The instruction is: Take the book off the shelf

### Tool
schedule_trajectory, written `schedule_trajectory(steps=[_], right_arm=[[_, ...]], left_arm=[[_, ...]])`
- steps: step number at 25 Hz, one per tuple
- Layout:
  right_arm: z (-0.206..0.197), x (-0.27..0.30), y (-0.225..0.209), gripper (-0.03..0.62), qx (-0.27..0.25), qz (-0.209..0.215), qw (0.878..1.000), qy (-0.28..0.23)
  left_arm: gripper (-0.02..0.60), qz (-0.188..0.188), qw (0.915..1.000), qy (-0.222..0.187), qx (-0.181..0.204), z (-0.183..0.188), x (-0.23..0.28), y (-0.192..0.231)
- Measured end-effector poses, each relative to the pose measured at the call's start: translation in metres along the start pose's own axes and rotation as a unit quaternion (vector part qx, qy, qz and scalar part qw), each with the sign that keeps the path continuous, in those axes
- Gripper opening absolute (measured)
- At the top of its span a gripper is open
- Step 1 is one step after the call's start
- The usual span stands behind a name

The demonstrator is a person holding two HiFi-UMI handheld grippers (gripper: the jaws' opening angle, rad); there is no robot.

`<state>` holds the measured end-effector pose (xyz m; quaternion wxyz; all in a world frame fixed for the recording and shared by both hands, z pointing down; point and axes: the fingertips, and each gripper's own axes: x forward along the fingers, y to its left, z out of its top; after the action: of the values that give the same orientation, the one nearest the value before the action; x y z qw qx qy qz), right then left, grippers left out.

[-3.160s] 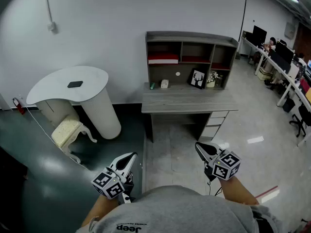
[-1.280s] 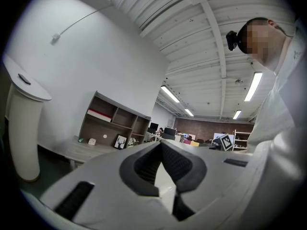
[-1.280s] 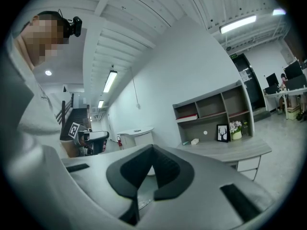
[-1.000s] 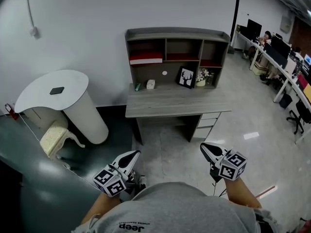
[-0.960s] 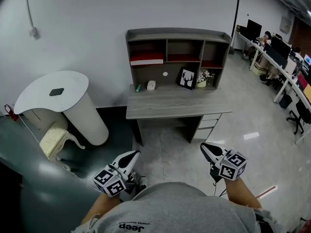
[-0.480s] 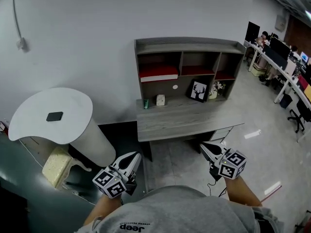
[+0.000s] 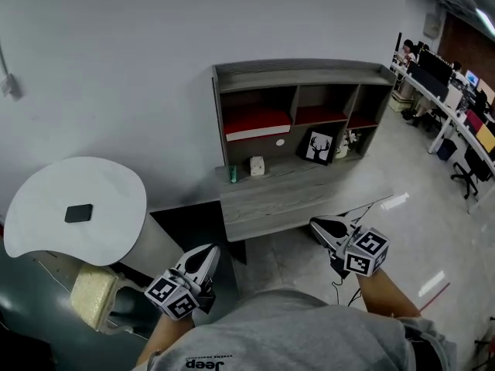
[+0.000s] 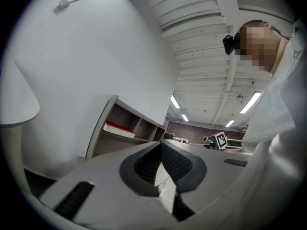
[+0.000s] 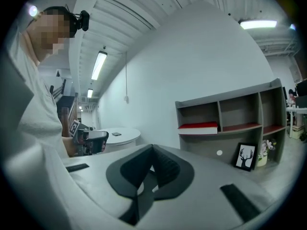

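Observation:
The book point(image 7: 255, 122), red with white page edges, lies flat in the left compartment of the grey shelf unit point(image 7: 302, 76) on the desk point(image 7: 309, 199). It also shows in the left gripper view as the book point(image 8: 120, 130) and in the right gripper view as the book point(image 9: 197, 127). My left gripper point(image 7: 210, 251) is held low near my body, left of the desk, shut and empty. My right gripper point(image 7: 315, 224) hovers at the desk's front edge, well short of the shelf, also shut with nothing in it. Their closed tips show as the left gripper point(image 8: 160, 145) and the right gripper point(image 9: 152, 147).
A framed deer picture point(image 7: 318, 146), a small plant point(image 7: 352, 137), a white box point(image 7: 257, 165) and a green bottle point(image 7: 232, 174) stand on the desk under the shelf. A white round table point(image 7: 73, 207) with a black object point(image 7: 78, 213) stands to the left. Office desks and chairs point(image 7: 456, 22) fill the far right.
The view has come nearer to the desk and shelf, which now look larger and closer. Both grippers stay shut and low; the right one now reaches the desk's front edge.

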<state>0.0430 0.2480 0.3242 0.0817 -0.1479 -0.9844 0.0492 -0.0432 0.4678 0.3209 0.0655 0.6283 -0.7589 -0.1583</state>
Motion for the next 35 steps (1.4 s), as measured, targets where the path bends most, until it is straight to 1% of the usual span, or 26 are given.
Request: schedule_trajectory(steps=[3, 7, 12, 15, 18, 22, 27, 32, 33, 34, 35], right_arm=[[0.005, 0.019, -0.005, 0.002, -0.010, 0.004, 1.000, 0.002], [0.009, 0.043, -0.020, 0.002, -0.008, 0.016, 1.000, 0.001], [0.012, 0.081, -0.053, 0.002, -0.011, 0.049, 0.999, 0.003], [0.012, 0.107, -0.082, 0.002, -0.012, 0.074, 0.997, -0.001], [0.019, 0.132, -0.117, 0.002, -0.021, 0.101, 0.995, -0.006], [0.034, 0.159, -0.169, 0.002, -0.050, 0.131, 0.990, -0.001], [0.053, 0.188, -0.232, 0.002, -0.095, 0.151, 0.984, -0.004], [0.060, 0.215, -0.265, 0.005, -0.145, 0.169, 0.975, -0.003], [0.060, 0.220, -0.269, 0.006, -0.151, 0.172, 0.974, -0.003], [0.061, 0.224, -0.273, 0.028, -0.153, 0.174, 0.973, -0.002], [0.061, 0.229, -0.277, 0.031, -0.151, 0.177, 0.973, -0.002]], left_arm=[[0.020, 0.002, 1.0000, 0.001, 0.000, 0.002, 0.003, 0.016], [0.020, 0.014, 0.9999, 0.004, -0.001, 0.004, 0.012, 0.033], [0.020, 0.045, 0.9990, 0.001, 0.006, 0.005, 0.029, 0.056], [0.020, 0.069, 0.9976, -0.002, 0.012, 0.005, 0.048, 0.072], [0.020, 0.092, 0.9956, -0.008, 0.018, 0.008, 0.080, 0.091], [0.020, 0.120, 0.9924, -0.018, 0.021, 0.013, 0.141, 0.114], [0.021, 0.145, 0.9888, -0.023, 0.029, 0.020, 0.211, 0.142], [0.021, 0.161, 0.9860, -0.019, 0.037, 0.025, 0.262, 0.165], [0.021, 0.162, 0.9859, -0.016, 0.038, 0.025, 0.270, 0.169], [0.021, 0.162, 0.9859, -0.015, 0.039, 0.025, 0.278, 0.173], [0.021, 0.162, 0.9860, -0.013, 0.038, 0.025, 0.285, 0.177]])
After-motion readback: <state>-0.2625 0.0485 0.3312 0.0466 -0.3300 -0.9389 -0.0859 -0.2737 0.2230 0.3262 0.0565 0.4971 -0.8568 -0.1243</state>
